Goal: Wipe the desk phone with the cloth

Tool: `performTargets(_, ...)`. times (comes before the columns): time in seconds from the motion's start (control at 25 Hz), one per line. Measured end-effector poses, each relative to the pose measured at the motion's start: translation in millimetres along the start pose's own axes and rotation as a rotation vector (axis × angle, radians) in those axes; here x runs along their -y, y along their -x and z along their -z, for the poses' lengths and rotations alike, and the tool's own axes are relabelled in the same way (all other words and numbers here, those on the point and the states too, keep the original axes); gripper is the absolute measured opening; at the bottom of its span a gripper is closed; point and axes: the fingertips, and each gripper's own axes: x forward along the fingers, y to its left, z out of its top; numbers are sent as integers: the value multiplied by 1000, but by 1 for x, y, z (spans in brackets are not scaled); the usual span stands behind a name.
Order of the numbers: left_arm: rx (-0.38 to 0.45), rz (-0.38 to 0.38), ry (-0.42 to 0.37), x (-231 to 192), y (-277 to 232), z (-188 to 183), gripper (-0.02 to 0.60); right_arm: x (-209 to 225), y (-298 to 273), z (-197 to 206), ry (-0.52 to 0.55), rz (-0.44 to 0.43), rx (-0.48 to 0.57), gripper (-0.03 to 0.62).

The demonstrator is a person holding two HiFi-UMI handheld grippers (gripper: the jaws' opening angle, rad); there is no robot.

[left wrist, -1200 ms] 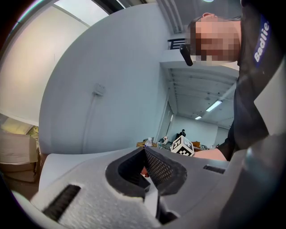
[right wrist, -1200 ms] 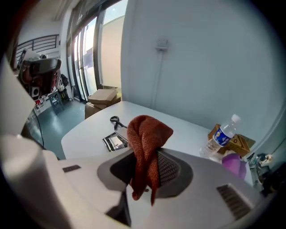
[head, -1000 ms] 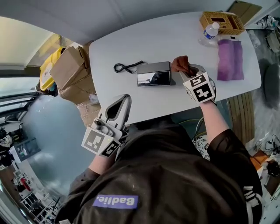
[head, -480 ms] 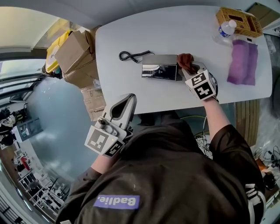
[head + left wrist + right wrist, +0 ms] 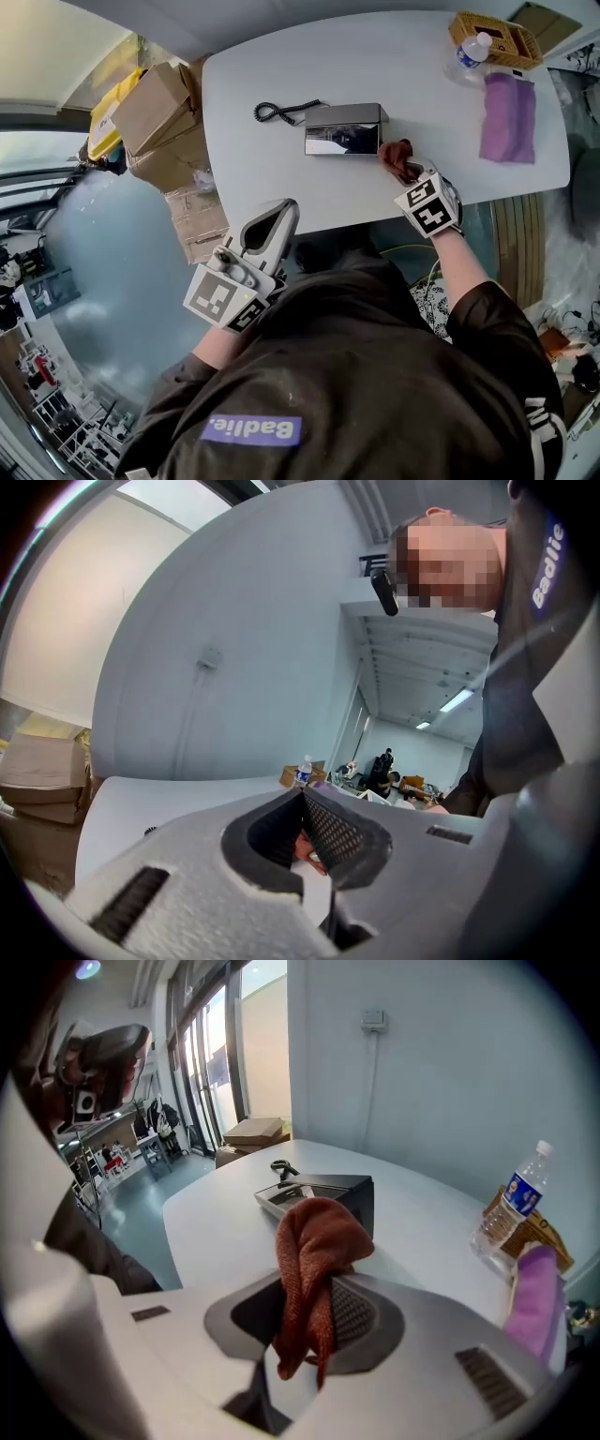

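A white table is seen across the upper part of the head view, and the lower half of that view is filled by the person's dark-clothed torso. Cardboard boxes are stacked at the upper left, off the table's left edge. The desk phone, a dark box with a glossy front face, is set near the middle of the table, above centre in the frame. A purple cloth is laid flat at the upper right, with a woven basket above it and a water bottle just left of the basket.

The left gripper is held off the table, left of centre in the frame. In its own view the jaws are seen brought together at their tips, with nothing gripped. The right gripper is held just below the phone's right end. Its jaws are closed on a rust-red cloth, which is bunched above them and hangs down between them. The cloth lies just beside the phone's lower right corner; contact cannot be told. A coiled cord runs from the phone's left end.
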Motion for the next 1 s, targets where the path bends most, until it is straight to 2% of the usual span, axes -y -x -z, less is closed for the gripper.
performTargets(0.24,29,59,-24,10,53,8,17,-36,35,0,-105,91,11,114)
performTargets(0.4,81,112,-51,18,87,1,17,-76,79,-23,-160,117,120,114)
performTargets(0.6,122,187,-38,30,115,-1,17,-143,133,-64,-334,21,325,114)
performTargets(0.84,142,253,-44,59,135,-3,17,-204,191,-117,-296,-44,493,114)
performTargets(1.0,148,242,-57,71,143,-6,17,-234,213,-140,-281,-121,589,114)
